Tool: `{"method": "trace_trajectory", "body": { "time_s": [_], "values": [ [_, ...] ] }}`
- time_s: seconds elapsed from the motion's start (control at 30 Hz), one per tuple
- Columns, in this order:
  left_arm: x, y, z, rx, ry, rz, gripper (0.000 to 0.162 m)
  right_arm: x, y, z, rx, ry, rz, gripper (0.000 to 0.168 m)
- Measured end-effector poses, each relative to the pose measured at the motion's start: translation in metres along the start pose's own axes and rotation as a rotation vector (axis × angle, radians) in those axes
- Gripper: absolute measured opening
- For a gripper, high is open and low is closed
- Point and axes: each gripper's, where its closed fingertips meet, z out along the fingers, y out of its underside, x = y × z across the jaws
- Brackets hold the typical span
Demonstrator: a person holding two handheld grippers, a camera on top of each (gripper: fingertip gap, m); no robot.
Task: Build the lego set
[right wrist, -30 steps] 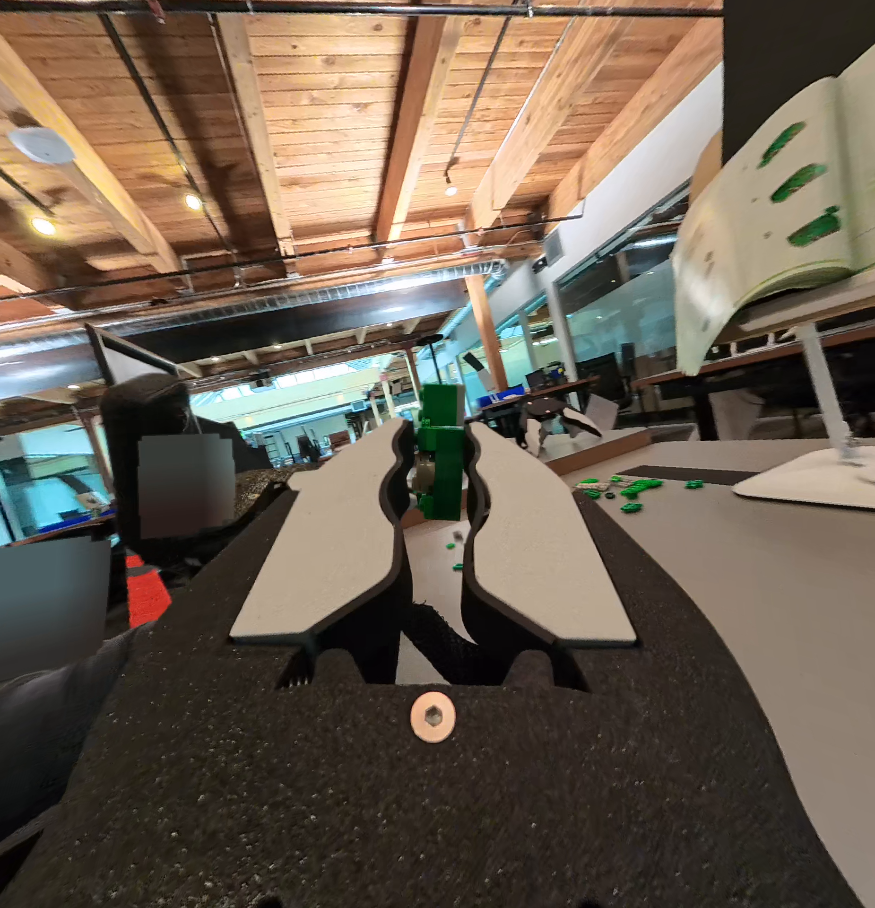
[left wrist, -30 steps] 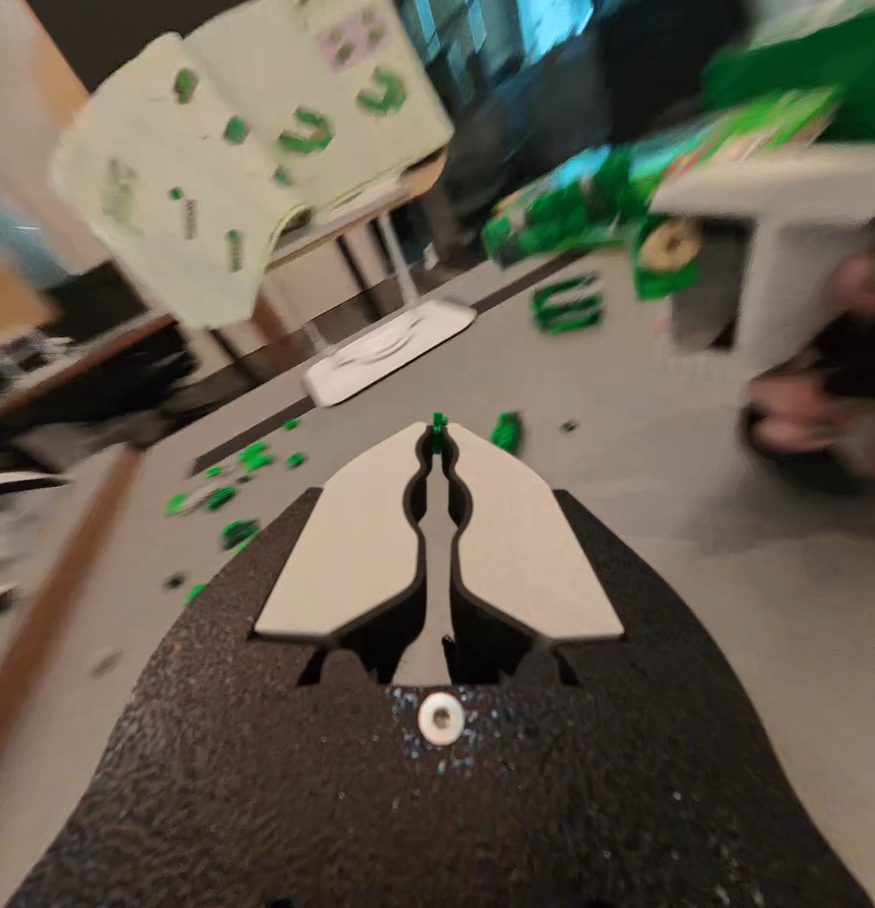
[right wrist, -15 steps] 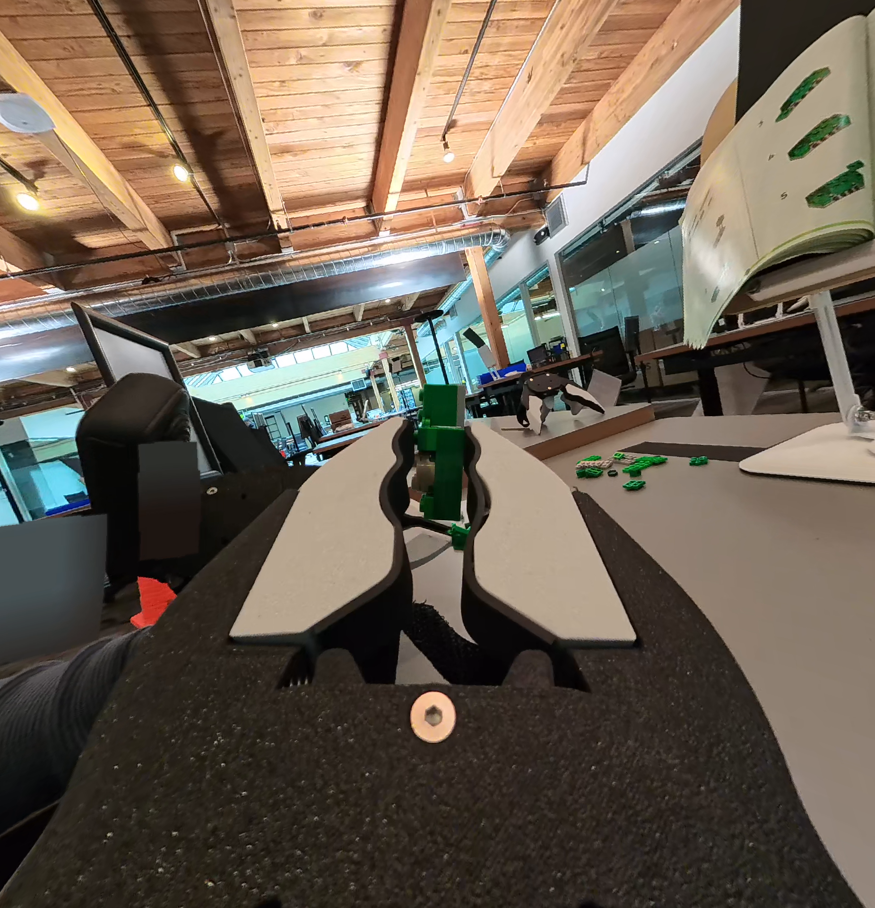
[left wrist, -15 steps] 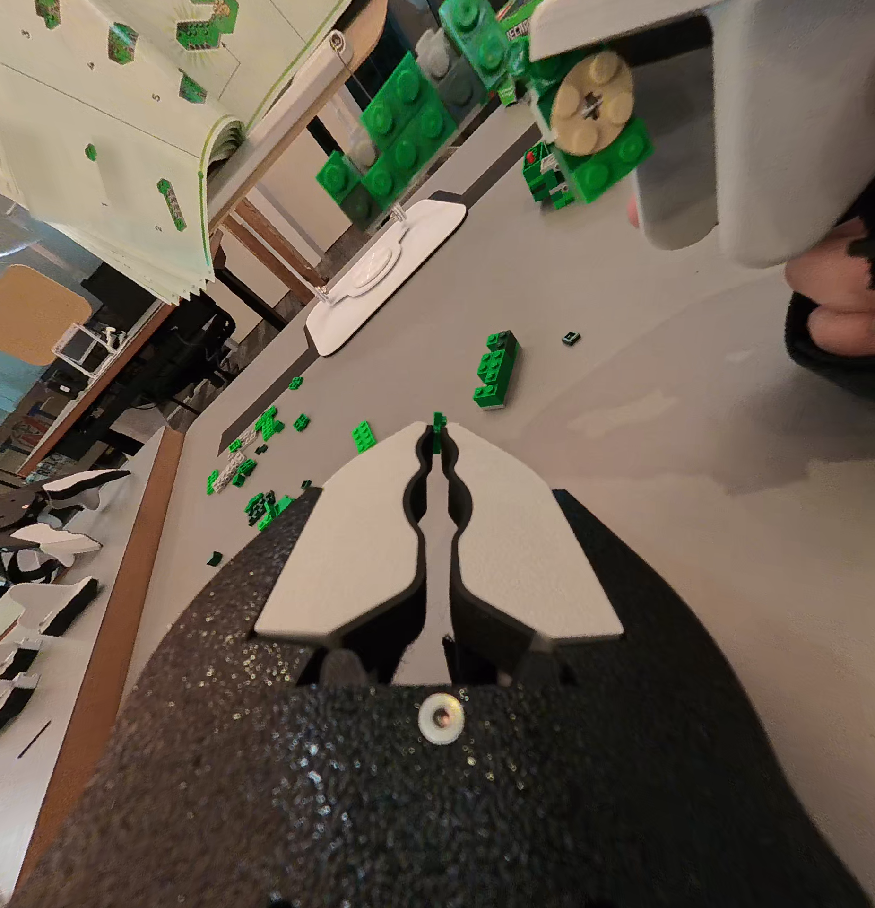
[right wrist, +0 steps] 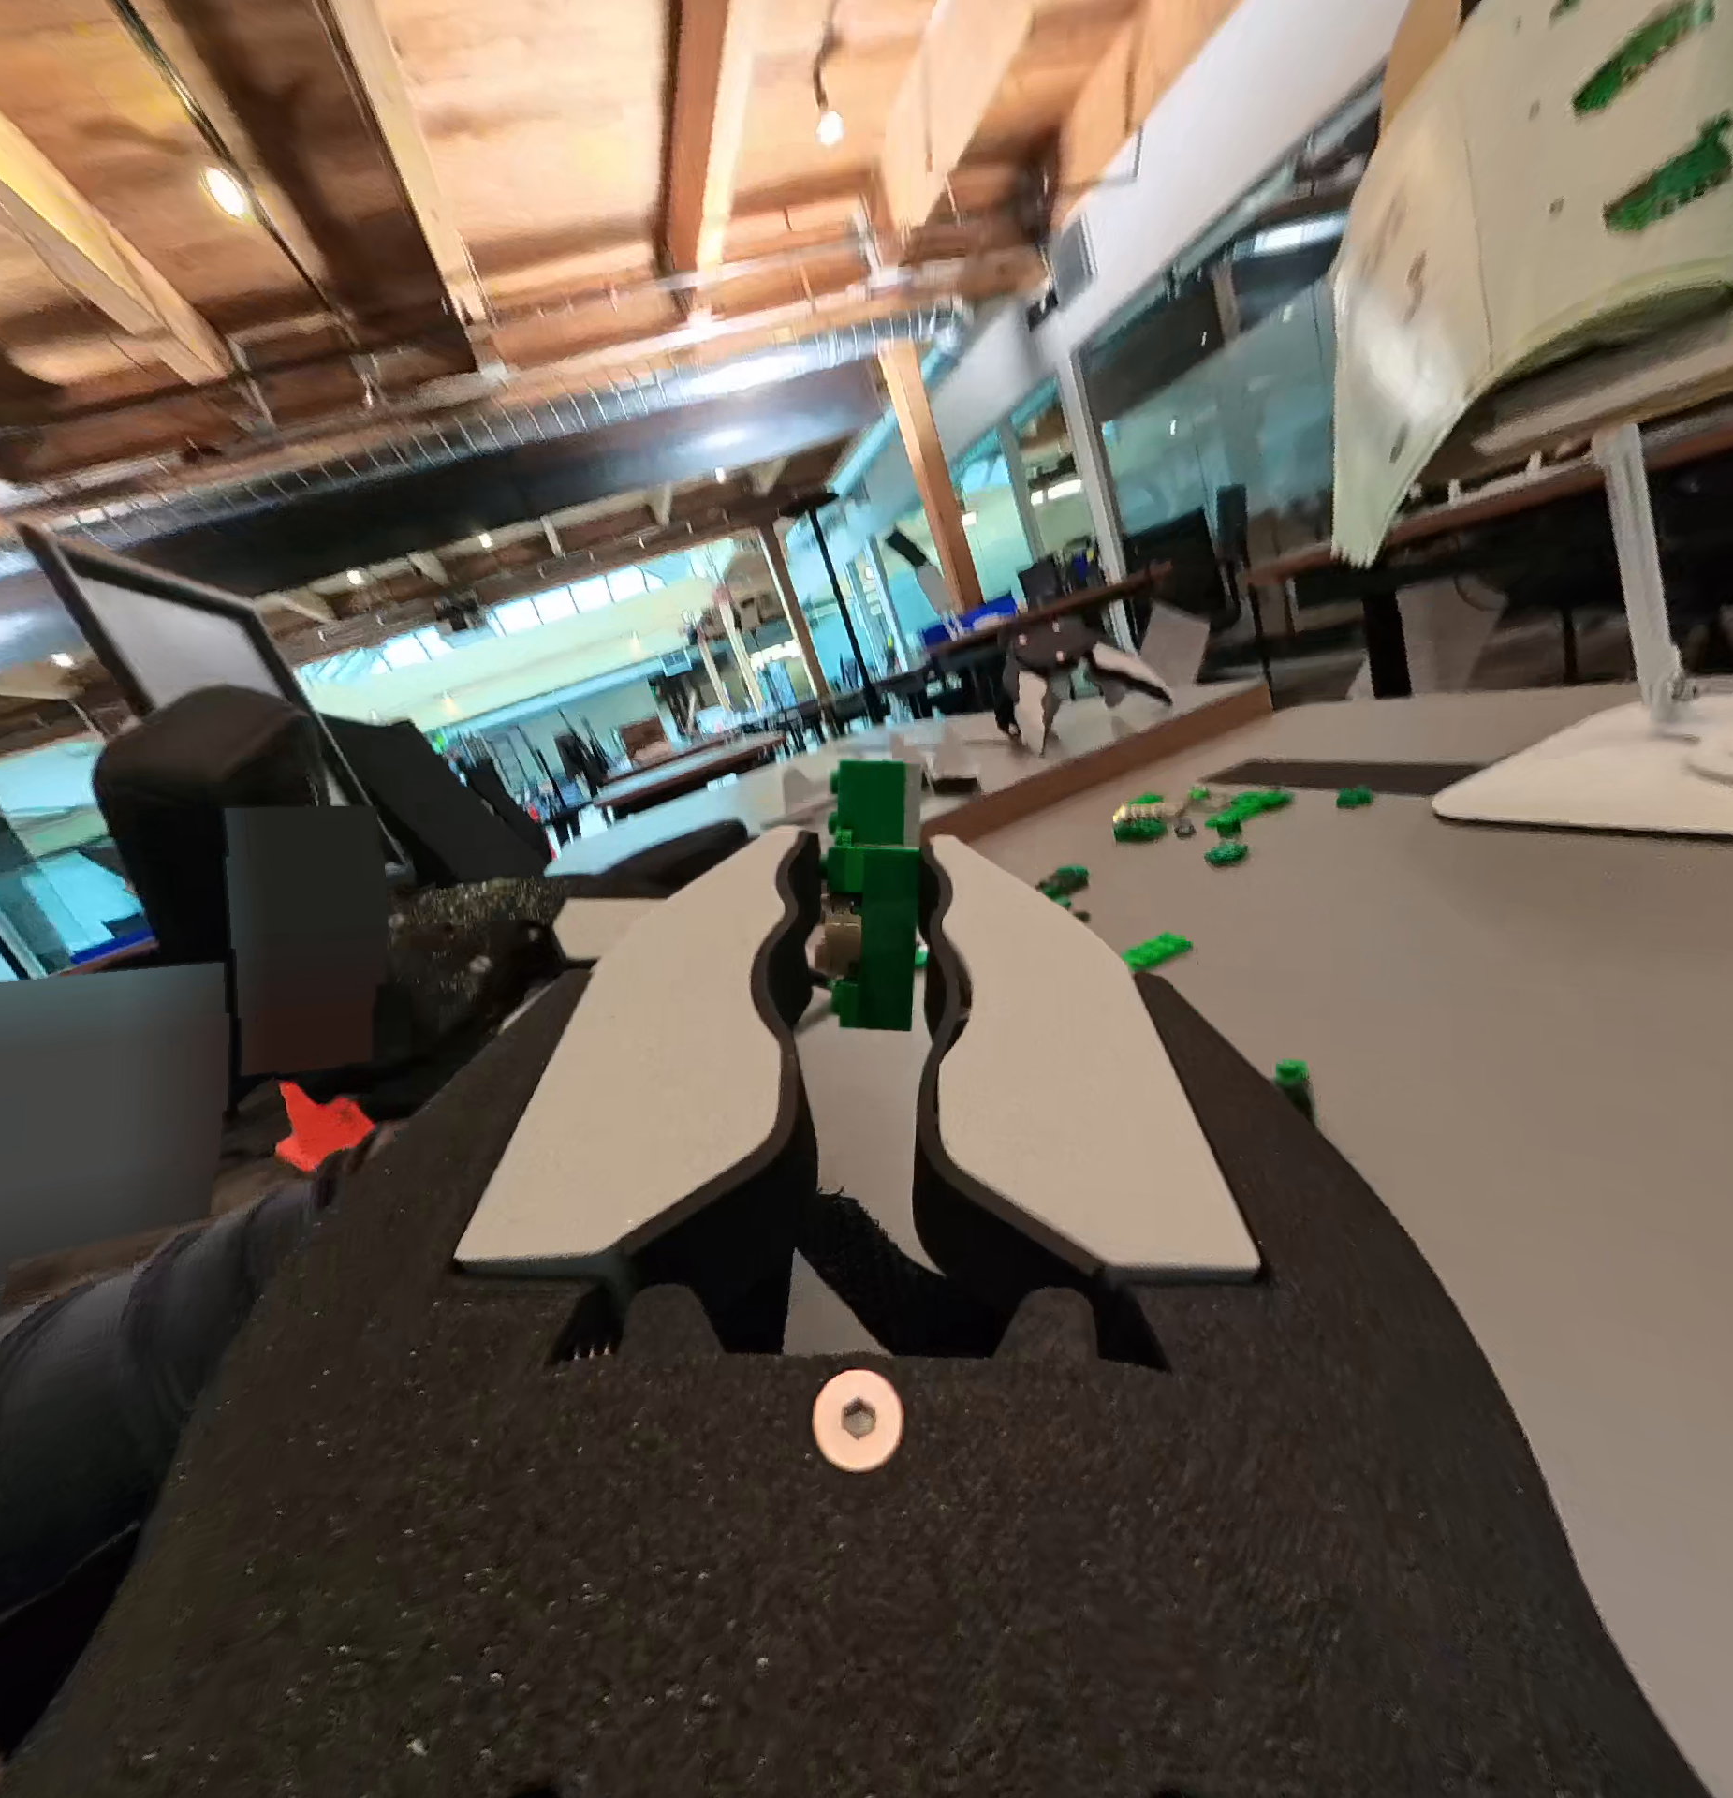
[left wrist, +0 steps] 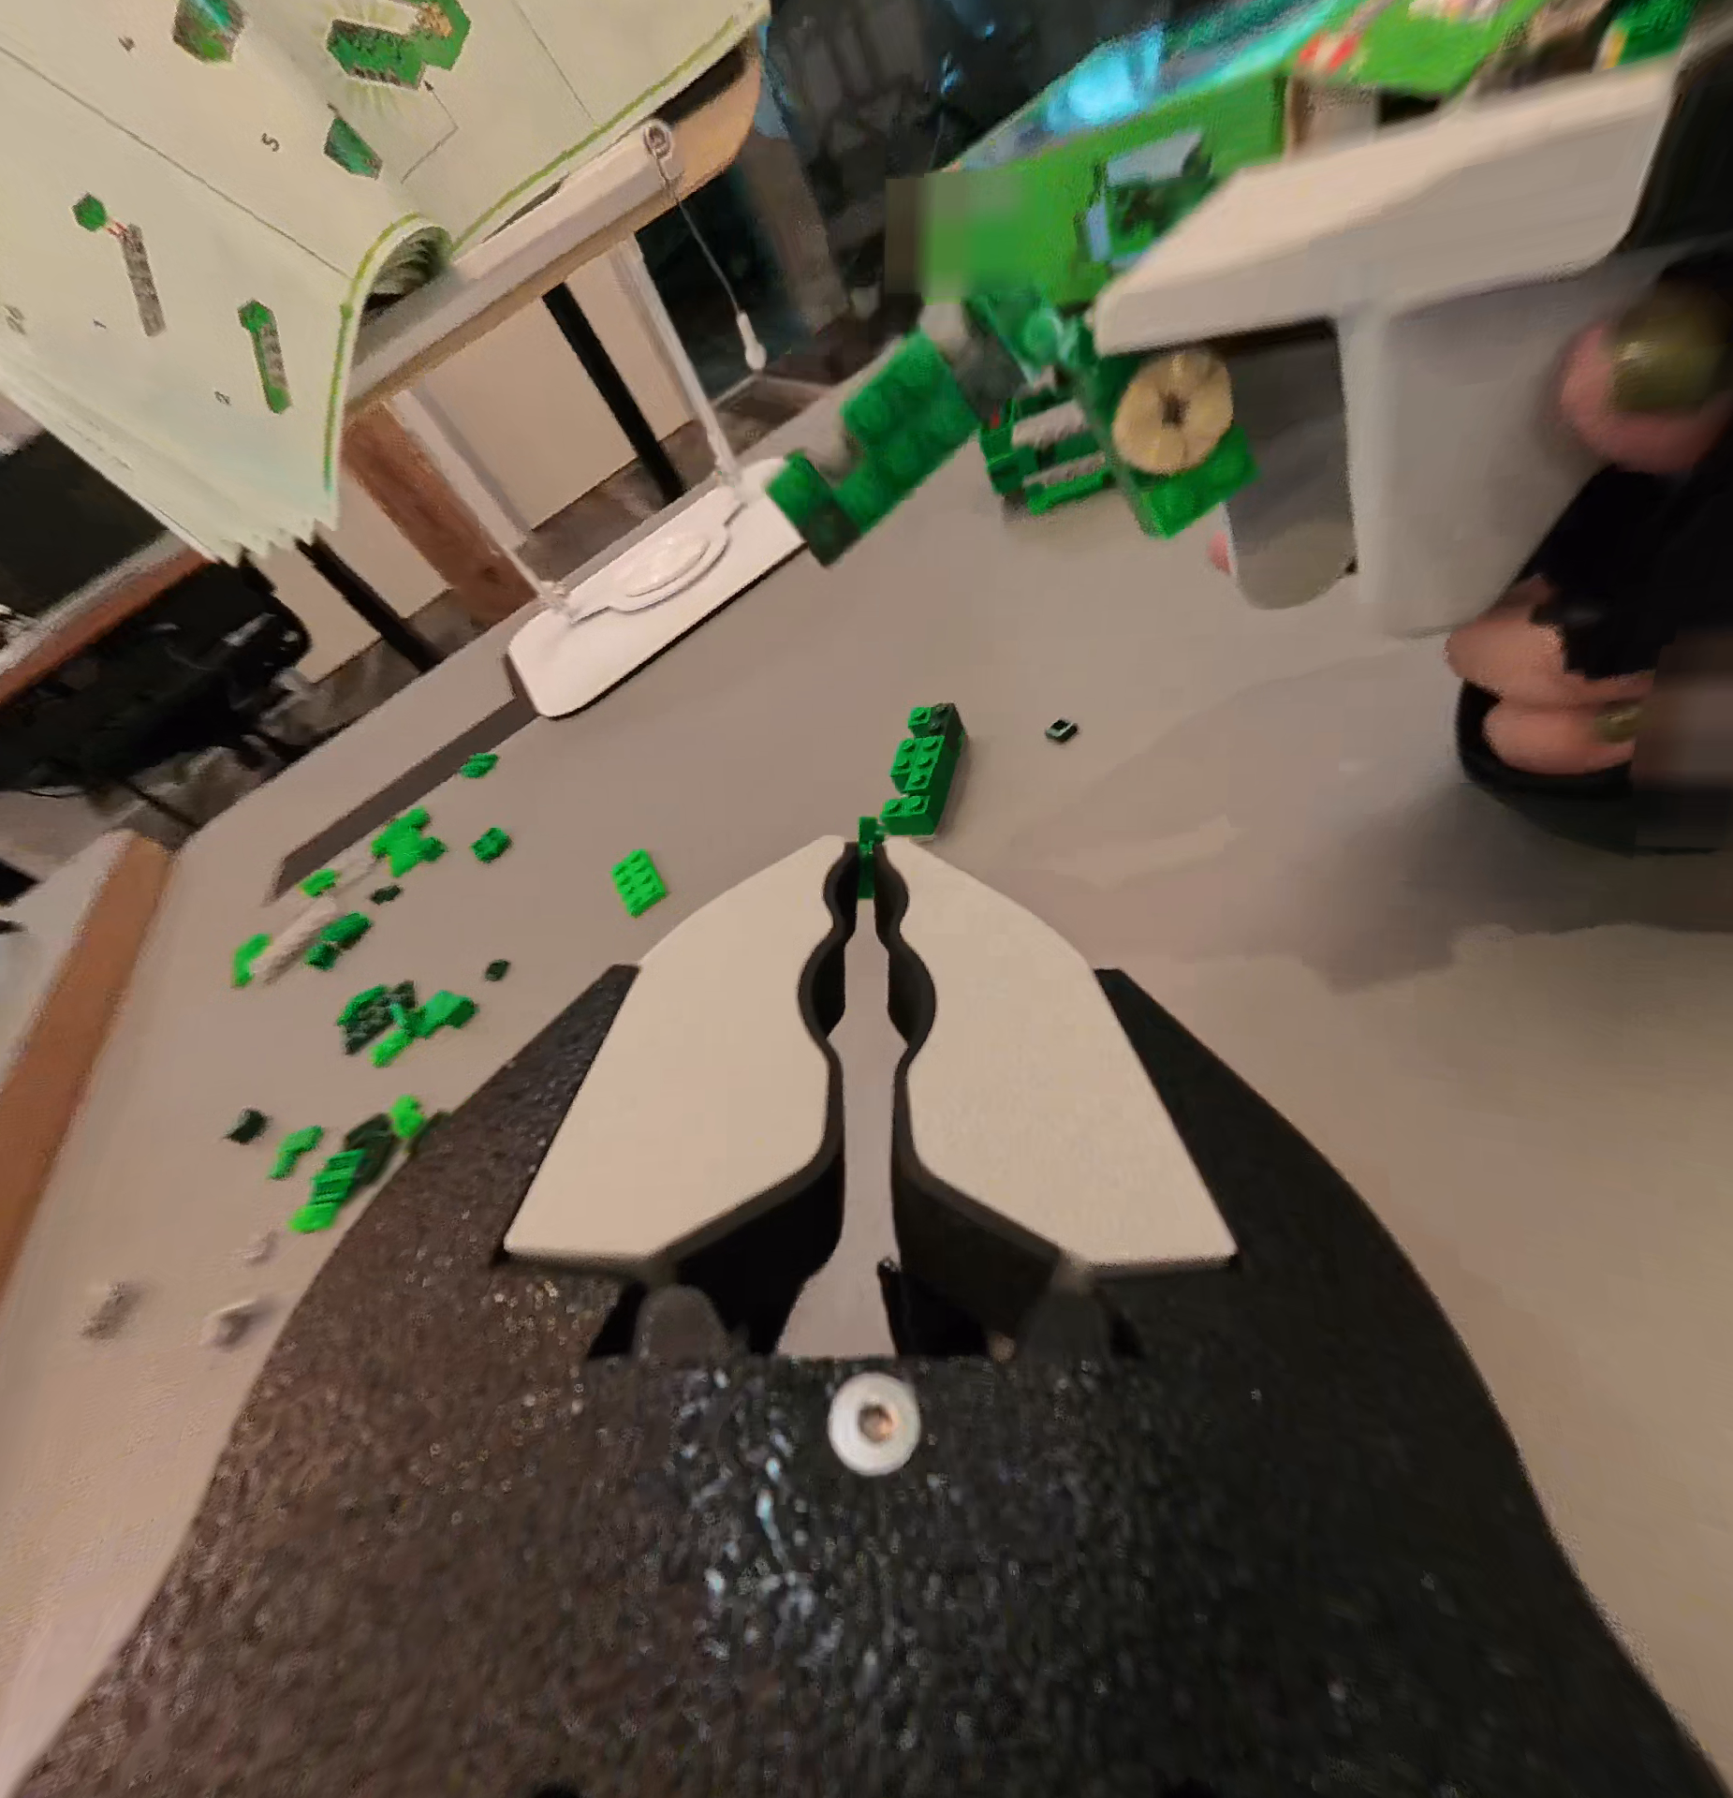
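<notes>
My left gripper point(left wrist: 868, 856) is shut on a small green lego piece point(left wrist: 870, 839) pinched at its tips, above the grey table point(left wrist: 1232, 1022). My right gripper point(right wrist: 867, 856) is shut on a green lego assembly point(right wrist: 877, 934) with a tan round part on its side. In the left wrist view the right gripper point(left wrist: 1329, 321) shows at the upper right, held by a hand point(left wrist: 1562, 681), with the same assembly point(left wrist: 1173, 438) up in the air. A small green brick stack point(left wrist: 925, 773) lies on the table just beyond my left tips.
Several loose green pieces point(left wrist: 376, 1012) lie scattered at the table's left. An open instruction booklet point(left wrist: 210, 224) rests on a white stand point(left wrist: 648, 593) at the back. A green box point(left wrist: 1134, 204) stands behind. A small dark piece point(left wrist: 1062, 729) lies alone. There is about 9 centimetres between the tips of the two grippers. My left gripper's tips are some 10 centimetres from the small green brick stack point(left wrist: 925, 773).
The left view has swung and pulled back; the right gripper with its assembly now sits lower and farther right in it. The right view has tilted down toward the table. Both grips are unchanged.
</notes>
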Motion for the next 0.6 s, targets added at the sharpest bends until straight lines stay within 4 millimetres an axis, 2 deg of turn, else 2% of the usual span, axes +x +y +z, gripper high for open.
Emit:
{"method": "trace_trajectory", "body": {
  "time_s": [0.13, 0.2, 0.4, 0.5, 0.6],
  "values": [
    [-0.01, 0.003, -0.004, 0.056, 0.046, -0.154, 0.002, 0.01, 0.014, -0.001, -0.172, 0.004, -0.055, 0.018],
    [-0.013, 0.002, -0.006, 0.077, 0.06, -0.199, 0.002, 0.012, 0.029, -0.003, -0.314, -0.023, -0.1, 0.018],
    [-0.01, -0.001, -0.006, 0.091, 0.065, -0.176, 0.002, 0.011, 0.065, -0.016, -0.64, -0.077, -0.383, 0.018],
    [-0.008, -0.002, -0.006, 0.09, 0.076, -0.168, 0.002, 0.007, 0.081, -0.023, -0.76, -0.115, -0.437, 0.019],
    [-0.006, -0.002, -0.006, 0.098, 0.09, -0.182, 0.002, 0.006, 0.087, -0.026, -0.791, -0.13, -0.474, 0.018]
  ]
}}
